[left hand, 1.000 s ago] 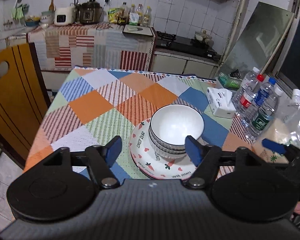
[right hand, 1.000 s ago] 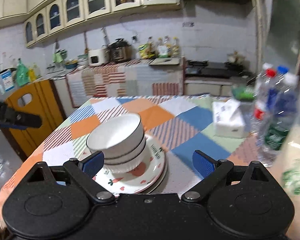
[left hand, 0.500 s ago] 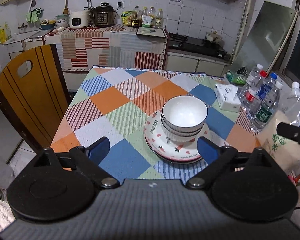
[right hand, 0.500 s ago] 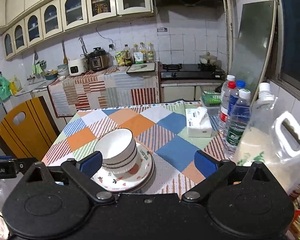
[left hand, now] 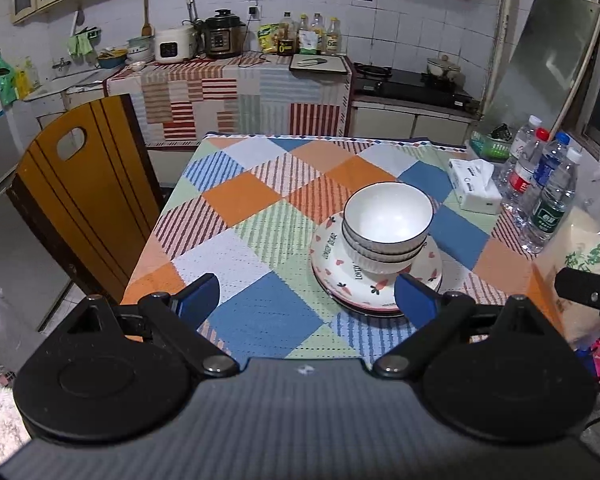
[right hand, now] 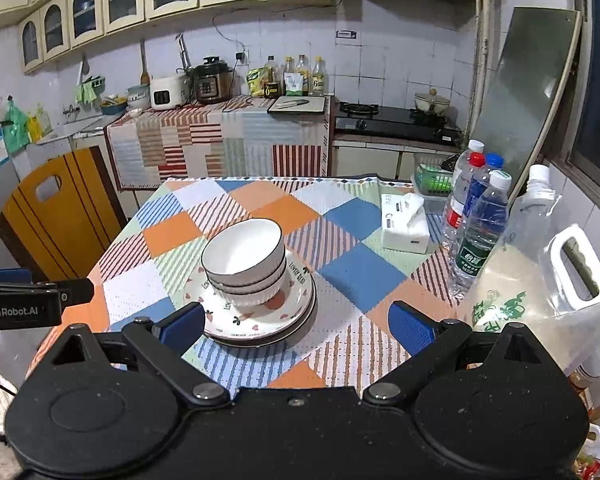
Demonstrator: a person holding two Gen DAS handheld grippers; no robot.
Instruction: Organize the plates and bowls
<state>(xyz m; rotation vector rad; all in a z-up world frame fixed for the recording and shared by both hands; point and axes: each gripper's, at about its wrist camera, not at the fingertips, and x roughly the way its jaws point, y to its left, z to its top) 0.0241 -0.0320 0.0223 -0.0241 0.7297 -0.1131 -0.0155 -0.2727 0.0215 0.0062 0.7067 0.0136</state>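
Observation:
A stack of white bowls (left hand: 386, 228) with dark rims sits on a stack of carrot-and-heart patterned plates (left hand: 332, 268) on the chequered tablecloth; it also shows in the right wrist view, bowls (right hand: 244, 264) on plates (right hand: 288, 312). My left gripper (left hand: 306, 298) is open and empty, held back above the table's near edge, left of the stack. My right gripper (right hand: 296, 324) is open and empty, behind the near side of the stack, not touching it. The left gripper's body (right hand: 32, 300) shows at the left in the right wrist view.
A tissue box (right hand: 406, 224), several water bottles (right hand: 476, 236) and a large plastic jug (right hand: 540, 280) stand along the table's right side. A wooden chair (left hand: 84, 192) stands at the table's left edge. The kitchen counter and stove lie beyond.
Both grippers have pulled back and up from the stack, which now looks smaller and farther. The left gripper's jaws have opened wider. The stack has not moved.

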